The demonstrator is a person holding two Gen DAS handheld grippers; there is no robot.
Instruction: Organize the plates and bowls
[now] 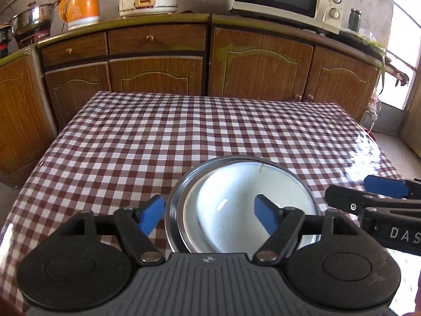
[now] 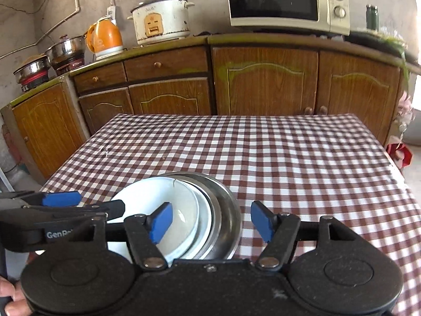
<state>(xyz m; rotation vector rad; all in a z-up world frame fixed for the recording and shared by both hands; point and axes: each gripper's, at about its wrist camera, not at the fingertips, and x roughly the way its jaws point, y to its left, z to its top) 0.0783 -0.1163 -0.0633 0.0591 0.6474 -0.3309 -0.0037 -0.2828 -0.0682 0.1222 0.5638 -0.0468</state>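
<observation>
Left wrist view: left gripper (image 1: 210,214) has its jaws spread wide, nothing between the pads, no contact. The blue fingers (image 1: 151,217) straddle the left rim of the stack from above. The stack sits on the near middle of the checked tablecloth (image 1: 184,131): white bowl (image 1: 236,200) nested in a white plate (image 1: 190,227), both inside a steel bowl (image 1: 172,205). Right gripper (image 1: 368,192) comes in from the right edge, just beside the stack, released, holding nothing.

Right wrist view: right gripper (image 2: 210,223) jaws apart, empty. Its left finger (image 2: 160,222) hangs over the white bowl (image 2: 158,194); the other is over bare cloth right of the steel bowl (image 2: 229,210). White plate (image 2: 204,210) rim shows between the two. Left gripper (image 2: 86,202) enters from the left, tips over the white bowl's rim; I can't tell if they touch. A hand (image 2: 10,300) shows at the bottom left corner. Microwave (image 2: 286,0), rice cooker (image 2: 161,21) and orange kettle (image 2: 105,38) stand on the counter behind.
</observation>
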